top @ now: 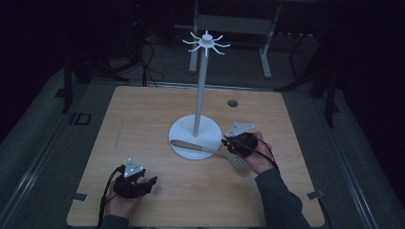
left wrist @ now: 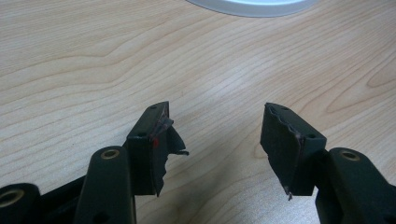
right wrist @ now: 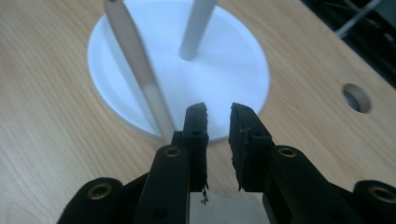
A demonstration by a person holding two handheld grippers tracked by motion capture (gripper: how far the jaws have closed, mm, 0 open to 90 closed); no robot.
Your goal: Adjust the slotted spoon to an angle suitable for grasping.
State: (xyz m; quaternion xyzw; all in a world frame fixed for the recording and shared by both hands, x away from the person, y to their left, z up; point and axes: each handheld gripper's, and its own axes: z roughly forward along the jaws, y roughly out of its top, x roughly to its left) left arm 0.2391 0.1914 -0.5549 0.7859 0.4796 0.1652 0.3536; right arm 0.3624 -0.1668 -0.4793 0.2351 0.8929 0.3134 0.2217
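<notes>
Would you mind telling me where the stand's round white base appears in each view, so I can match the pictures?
High view: the white base sits mid-table, around the pole's foot, with the spatula lying across its near edge.
Left gripper view: just a sliver of its rim at the top edge.
Right gripper view: it spreads across the upper centre, beyond the jaws.
Shared landmark: the wooden table.

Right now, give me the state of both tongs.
Left tongs: open, holding nothing, above bare table.
Right tongs: slightly open, nothing between them, beside the spoon handle.
</notes>
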